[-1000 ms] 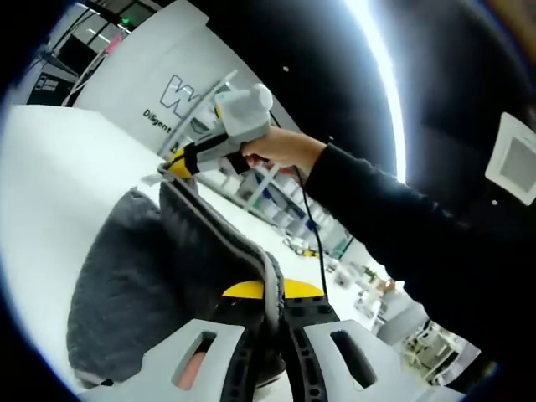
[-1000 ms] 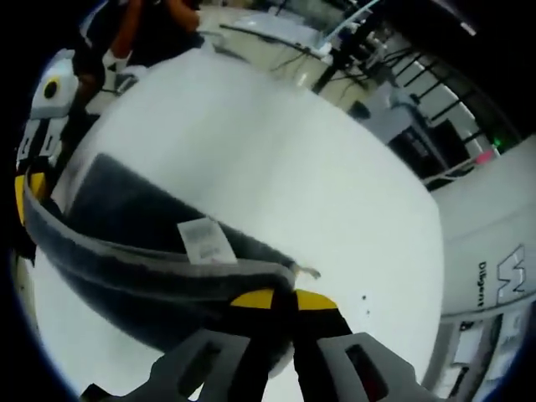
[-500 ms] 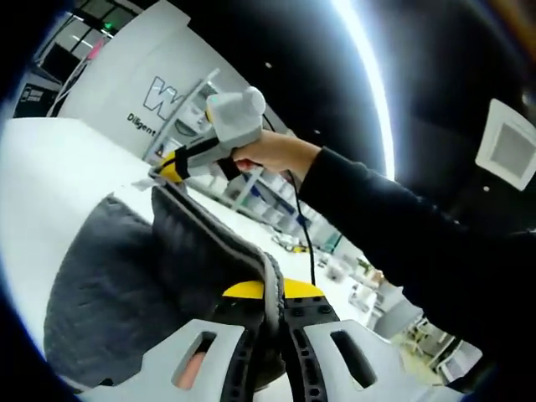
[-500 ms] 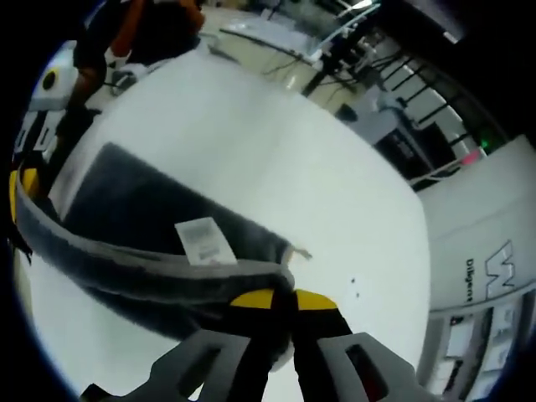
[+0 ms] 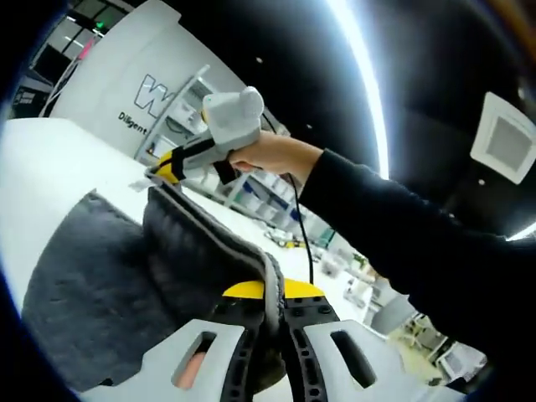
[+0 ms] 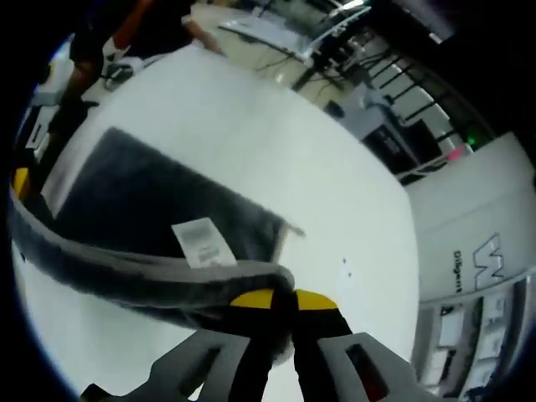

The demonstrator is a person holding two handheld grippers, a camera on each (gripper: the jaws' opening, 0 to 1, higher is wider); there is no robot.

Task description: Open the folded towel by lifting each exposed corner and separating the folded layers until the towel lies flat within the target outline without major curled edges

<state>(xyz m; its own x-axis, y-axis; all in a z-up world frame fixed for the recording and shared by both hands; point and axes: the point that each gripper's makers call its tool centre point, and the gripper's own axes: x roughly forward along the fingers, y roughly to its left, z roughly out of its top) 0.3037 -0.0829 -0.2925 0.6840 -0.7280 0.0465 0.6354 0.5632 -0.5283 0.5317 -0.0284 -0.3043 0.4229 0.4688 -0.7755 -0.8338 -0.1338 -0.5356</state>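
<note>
The left claw [image 5: 272, 311] is pinching a corner of the grey towel [image 5: 100, 285], which hangs away from it over the white surface [image 5: 33, 167]. Ahead, a hand [image 5: 268, 157] holds the right claw [image 6: 283, 314], clamped on the towel's other corner; a white label [image 6: 201, 244] lies just beyond its tips

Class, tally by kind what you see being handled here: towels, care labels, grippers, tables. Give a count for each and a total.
Grey towel: 1
White care label: 1
Grippers, left gripper and right gripper: 2
White table: 1
Total: 5
</note>
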